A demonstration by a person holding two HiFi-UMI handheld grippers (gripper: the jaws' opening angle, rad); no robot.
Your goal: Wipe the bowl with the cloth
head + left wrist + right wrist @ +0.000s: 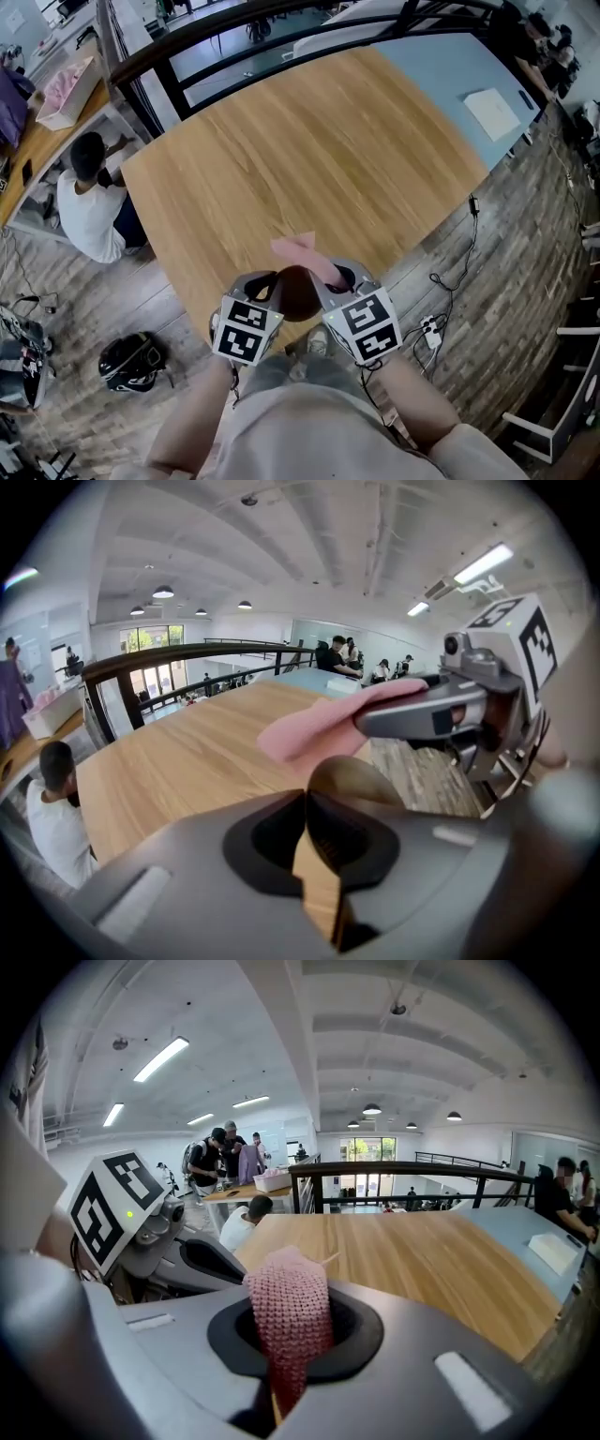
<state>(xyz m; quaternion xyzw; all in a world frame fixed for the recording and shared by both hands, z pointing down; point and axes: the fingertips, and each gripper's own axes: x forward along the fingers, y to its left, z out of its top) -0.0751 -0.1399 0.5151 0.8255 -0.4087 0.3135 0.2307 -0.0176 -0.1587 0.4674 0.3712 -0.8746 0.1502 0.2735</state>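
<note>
A dark brown bowl (296, 291) hangs over the near edge of the wooden table (309, 159), between my two grippers. My left gripper (265, 284) is shut on its rim; in the left gripper view the bowl (354, 780) rises just past the closed jaws of that gripper (305, 803). My right gripper (333, 278) is shut on a pink knitted cloth (302, 251), which sticks out over the bowl. The cloth (289, 1312) fills the right gripper's jaws (281, 1340), and the left gripper (202, 1265) shows beside it. From the left gripper view the cloth (309, 728) hangs off the right gripper (375, 722).
A white sheet (491, 112) lies on a blue surface at the far right. A seated person (89, 202) is beyond the table's left corner, below a dark railing (187, 47). A black helmet (131, 361) and cables with a power strip (431, 333) lie on the floor.
</note>
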